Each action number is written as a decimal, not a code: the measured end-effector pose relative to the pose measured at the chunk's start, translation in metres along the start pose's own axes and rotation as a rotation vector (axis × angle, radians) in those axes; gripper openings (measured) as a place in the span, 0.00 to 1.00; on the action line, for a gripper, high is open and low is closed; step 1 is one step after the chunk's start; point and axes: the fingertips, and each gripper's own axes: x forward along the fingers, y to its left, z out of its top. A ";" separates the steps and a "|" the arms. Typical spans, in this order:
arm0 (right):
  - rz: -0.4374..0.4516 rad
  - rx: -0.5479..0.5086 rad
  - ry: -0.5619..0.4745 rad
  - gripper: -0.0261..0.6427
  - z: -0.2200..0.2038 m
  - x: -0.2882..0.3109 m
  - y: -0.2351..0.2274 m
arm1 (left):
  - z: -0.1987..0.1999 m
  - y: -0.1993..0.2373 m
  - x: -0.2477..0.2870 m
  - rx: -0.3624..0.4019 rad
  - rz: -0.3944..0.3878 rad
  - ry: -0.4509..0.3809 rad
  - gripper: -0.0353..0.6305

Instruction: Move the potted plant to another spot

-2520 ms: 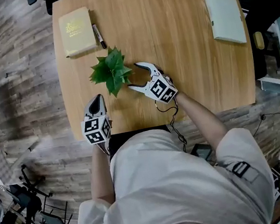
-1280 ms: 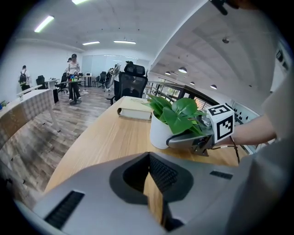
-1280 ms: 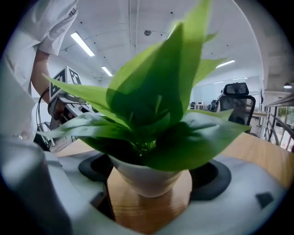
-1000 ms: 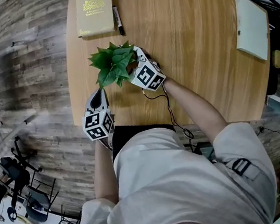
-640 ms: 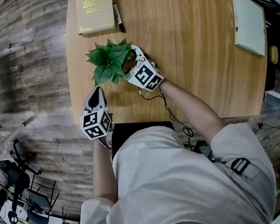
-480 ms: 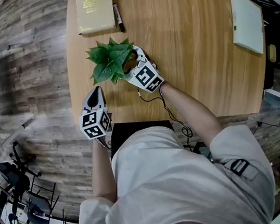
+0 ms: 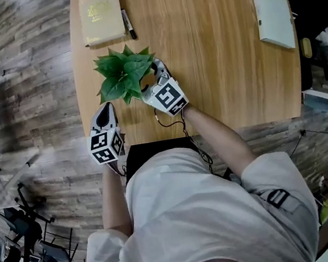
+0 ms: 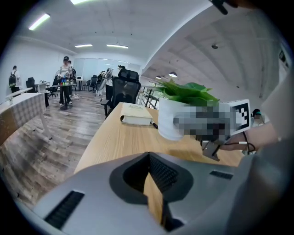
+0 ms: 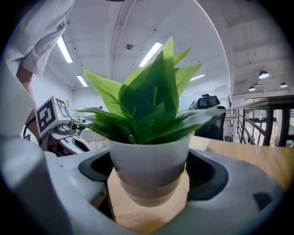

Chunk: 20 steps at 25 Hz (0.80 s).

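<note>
Task status: the grasp stage is complete; transport, set-down and release are outstanding, as judged from the present layout. The right gripper [image 7: 151, 80] is clamped on the potted plant [image 7: 123, 75], one jaw against each side of the white pot [image 9: 149, 167], with the contact line roughly at mid-height of the pot wall. The right gripper view does not settle whether the pot base is clear of the table [image 7: 214, 57] or resting on it, so lift-off is treated as unconfirmed. The left gripper [image 8: 150, 158] has its jaws pressed together with nothing between them; it sits at the near table edge, at about 7 o'clock from the plant, and takes no part in the hold. Location: the plant stands in the near-left part of the table, with the right gripper entering from about 4 o'clock. A book [image 7: 101, 17] with a pen [image 7: 127, 23] just beside it lies at 12 o'clock from the plant, near it but not touching. A white pad [image 7: 271, 8] lies well apart, toward 2 o'clock. Orientation: the pot is upright, its long axis vertical, its opening and leaves [image 9: 154, 98] pointing up, so the head view looks straight down onto the crown. No tilt is apparent in either gripper view. The open table surface from 1 to 3 o'clock appears suitable as a destination.
</note>
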 end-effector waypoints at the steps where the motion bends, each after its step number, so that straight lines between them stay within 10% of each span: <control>1: -0.012 -0.002 -0.013 0.77 0.007 -0.003 0.001 | 0.003 -0.001 -0.001 0.007 -0.009 -0.005 0.07; 20: -0.277 -0.054 -0.226 0.77 0.119 -0.072 0.019 | 0.069 -0.035 -0.036 0.142 -0.212 -0.157 0.07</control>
